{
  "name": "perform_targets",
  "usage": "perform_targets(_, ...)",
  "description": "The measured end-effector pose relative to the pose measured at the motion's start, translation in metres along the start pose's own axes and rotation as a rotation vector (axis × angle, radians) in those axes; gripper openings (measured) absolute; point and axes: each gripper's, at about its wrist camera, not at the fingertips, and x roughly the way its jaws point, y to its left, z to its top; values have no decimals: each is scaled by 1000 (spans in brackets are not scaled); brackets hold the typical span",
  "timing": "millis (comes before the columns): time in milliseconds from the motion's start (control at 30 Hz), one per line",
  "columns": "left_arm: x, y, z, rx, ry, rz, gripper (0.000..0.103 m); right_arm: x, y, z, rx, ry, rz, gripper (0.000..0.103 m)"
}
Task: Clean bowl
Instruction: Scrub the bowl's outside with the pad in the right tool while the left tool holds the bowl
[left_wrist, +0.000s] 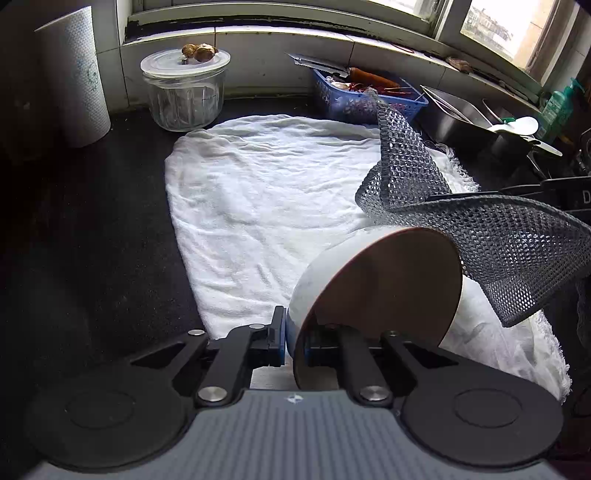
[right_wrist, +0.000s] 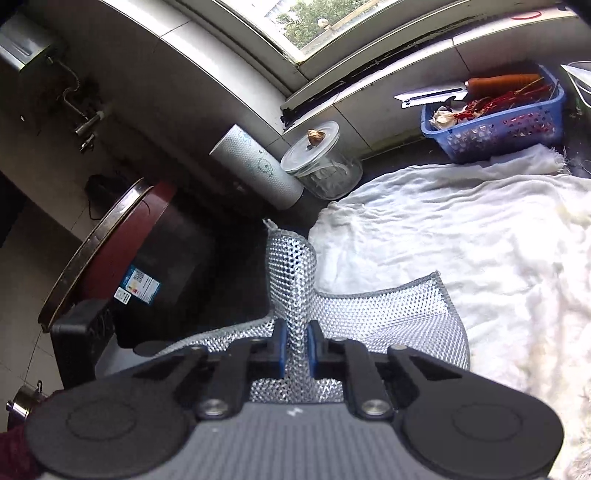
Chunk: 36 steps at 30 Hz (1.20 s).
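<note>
Far left on the dark counter there's a paper towel roll (left_wrist: 79, 74) standing upright against the wall, and next to it a glass jar (left_wrist: 184, 94) with a clear lid and what looks like a couple of walnuts sitting on top. Both are well out of the way, so I'd guess they're just parked there.

The middle is taken up by a white towel (left_wrist: 266, 192) spread flat over the counter, probably a soft, grippy work surface so the bowl doesn't clack or skid on the stone.

Lower middle is the left gripper (left_wrist: 291, 343), clamped tight on the rim of the bowl (left_wrist: 369, 291), one finger on the white outside, the other inside the brown interior. The bowl is held up on edge, its opening facing right, just above the towel. Makes sense to me: tipped like that, the inside is open to the other hand.

Right of that hangs the mesh scrubbing cloth (left_wrist: 491, 251), draped against the bowl's upper rim. In the right wrist view the right gripper (right_wrist: 295, 347) has a bunched fold of that cloth (right_wrist: 295, 288) pinched between its blue pads, with the rest fanning out below. Pinching a fold gives a stiff bit to push with, I reckon.

Back right sit a blue basket (left_wrist: 354, 99) with dried chillies and a knife, then metal trays by the window.
</note>
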Motion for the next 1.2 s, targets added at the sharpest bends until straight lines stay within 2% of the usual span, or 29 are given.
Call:
perform_targets(100,1,2,1,-13,6,-8,7,-3,-2,-1,1,12,34,14)
perform_targets(133,2,2,2,-11,9,-4,7,-5,-4,-1,11,18,49,18)
perform_targets(167,2,1,2,-11,10,-3,7,-6,-5,-1,19,24,63,22)
perform_targets(200,2,1,3,-10,10,-3,7,-6,-4,-1,14,37,80,35)
perform_targets(300,2,1,3,-12,12,-4,7,-4,6,-2,-54,69,54,46)
perform_targets(467,3,3,4,-24,14,-10,8,5,24,-12,-246,129,-47,47)
perform_targets(667,5,11,5,-63,27,-39,8,19,29,-25,-418,216,-119,42)
perform_targets(767,3,-2,6,55,34,6,8,23,29,-28,-451,213,-187,21)
perform_targets(800,3,-7,6,93,32,30,10,24,27,-28,-447,209,-198,19)
perform_targets(900,1,-41,-1,389,3,207,16,26,28,-30,-457,219,-212,17)
perform_targets(967,1,-46,-4,434,-1,232,16,29,32,-32,-484,235,-219,17)
perform_targets(1000,0,-44,-3,410,-7,223,15,30,35,-34,-506,242,-228,18)
perform_targets(1067,-4,-31,2,301,-12,166,12,33,39,-35,-539,251,-245,18)
perform_targets(1100,-7,-15,6,167,-15,98,11,34,40,-35,-549,253,-251,18)
perform_targets(1200,-6,13,8,-44,-5,1,10,35,38,-34,-532,254,-254,18)
